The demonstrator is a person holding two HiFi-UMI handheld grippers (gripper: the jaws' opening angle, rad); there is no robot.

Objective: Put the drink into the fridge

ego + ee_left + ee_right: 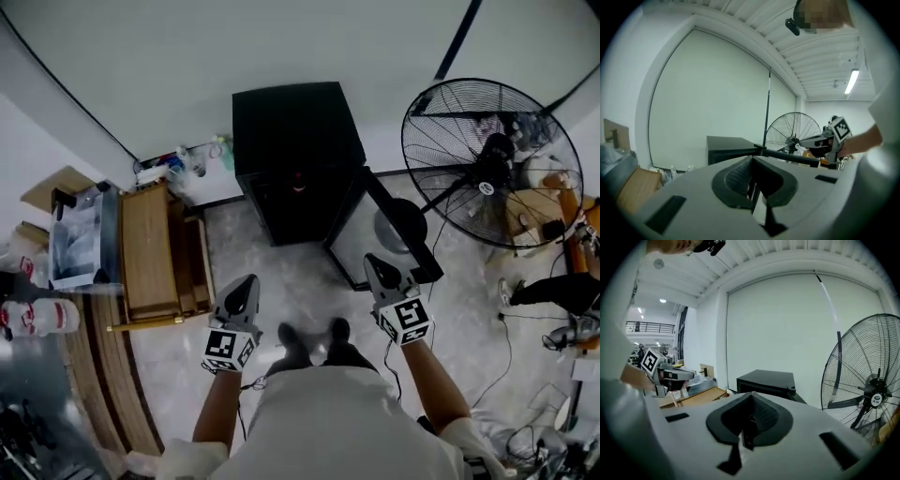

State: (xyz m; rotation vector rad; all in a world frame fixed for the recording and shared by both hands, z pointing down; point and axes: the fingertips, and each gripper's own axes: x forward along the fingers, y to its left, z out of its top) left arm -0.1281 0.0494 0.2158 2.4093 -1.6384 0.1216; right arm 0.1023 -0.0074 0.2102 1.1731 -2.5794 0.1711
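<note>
A black mini fridge stands against the far wall with its glass door swung open to the right. The fridge also shows in the left gripper view, and the fridge appears again in the right gripper view. My left gripper is held low in front of the fridge, its jaws shut and empty. My right gripper hovers by the open door, also shut with nothing in it. Two bottles with red and white labels lie on a counter at the far left, well away from both grippers.
A wooden bench stands left of the fridge, with a clear box beside it. Small bottles line the wall behind. A large standing fan fills the right side. Cables trail over the floor at lower right.
</note>
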